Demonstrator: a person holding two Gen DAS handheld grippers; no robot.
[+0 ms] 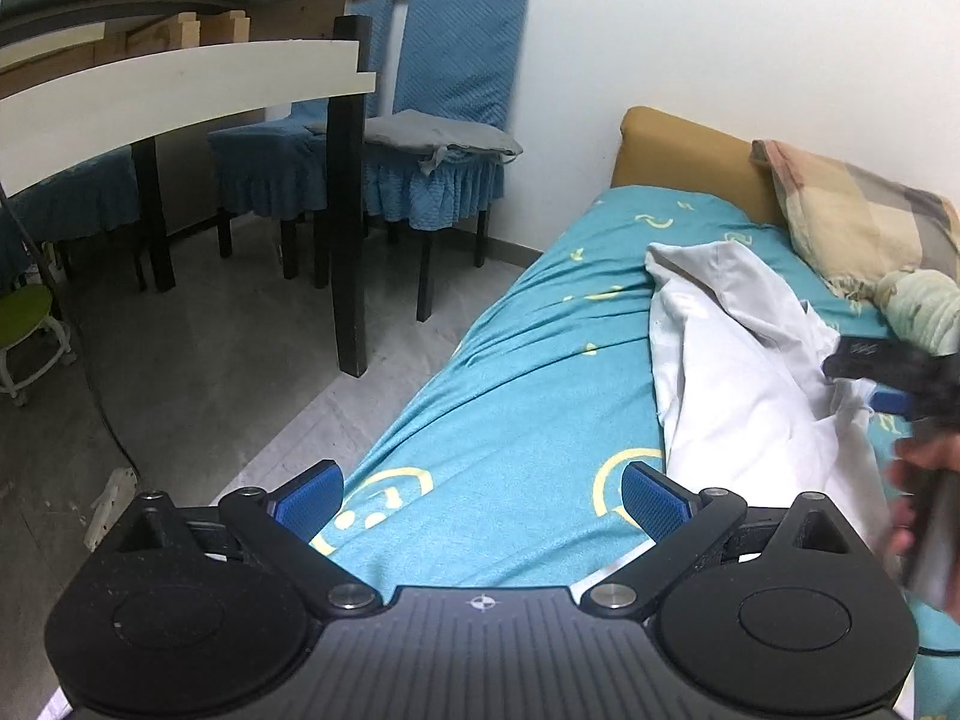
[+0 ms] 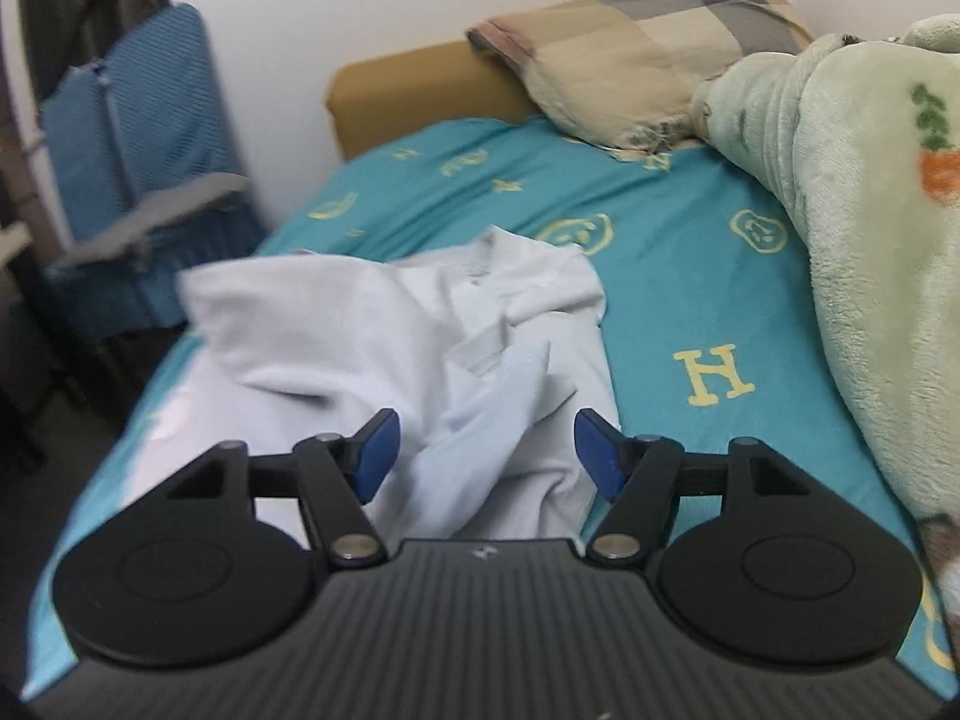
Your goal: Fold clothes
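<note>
A white garment (image 1: pixel 744 372) lies crumpled on the teal bed sheet (image 1: pixel 510 408); it also shows in the right wrist view (image 2: pixel 420 330). My left gripper (image 1: pixel 480 498) is open and empty above the sheet's near edge, left of the garment. My right gripper (image 2: pixel 486 450) is open and empty, just above the garment's near folds. The right gripper also shows, blurred, at the right edge of the left wrist view (image 1: pixel 888 378), over the garment's far side.
A checked pillow (image 2: pixel 648 54) and a pale green blanket (image 2: pixel 870 228) lie at the bed's head and right side. Blue-covered chairs (image 1: pixel 444 96), a table (image 1: pixel 180 78) and a green stool (image 1: pixel 24 324) stand on the floor to the left.
</note>
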